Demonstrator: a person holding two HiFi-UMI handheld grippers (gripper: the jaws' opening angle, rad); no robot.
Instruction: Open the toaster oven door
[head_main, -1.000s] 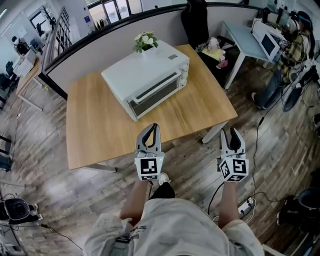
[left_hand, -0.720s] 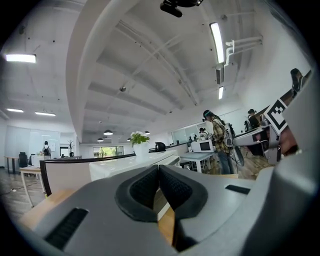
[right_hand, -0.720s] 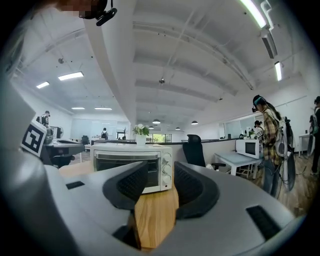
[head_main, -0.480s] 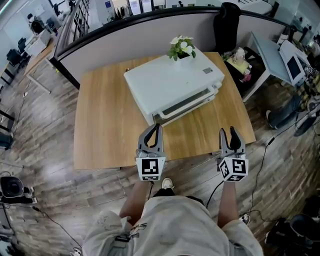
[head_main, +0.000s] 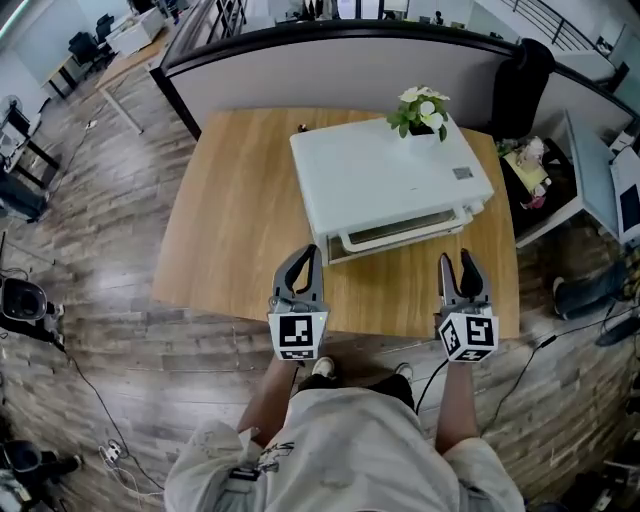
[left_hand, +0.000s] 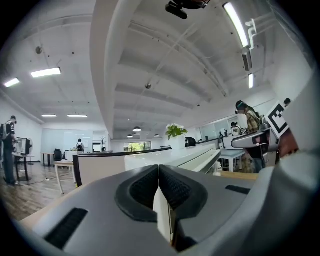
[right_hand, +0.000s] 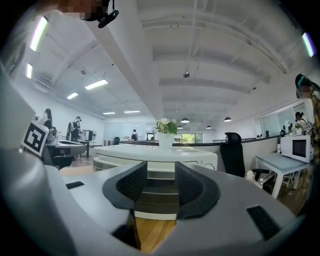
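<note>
Facing toaster oven (head_main: 385, 185) just ahead | left hand-held gripper (head_main: 305, 256) clenched, empty | right hand-held gripper (head_main: 459, 262) released, not touching it

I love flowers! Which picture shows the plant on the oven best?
The right gripper view: the plant stands side-on, flowers and white pot clear. The head view looks down on the plant, mostly hiding its pot. The left gripper view shows the plant only as small, far-off leaves.

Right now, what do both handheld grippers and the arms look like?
Both left gripper and right gripper: grey plastic shells, black textured pads, each with a white cube of black square markers. A black cable trails from the right one. Short sleeves, light grey shirt.
</note>
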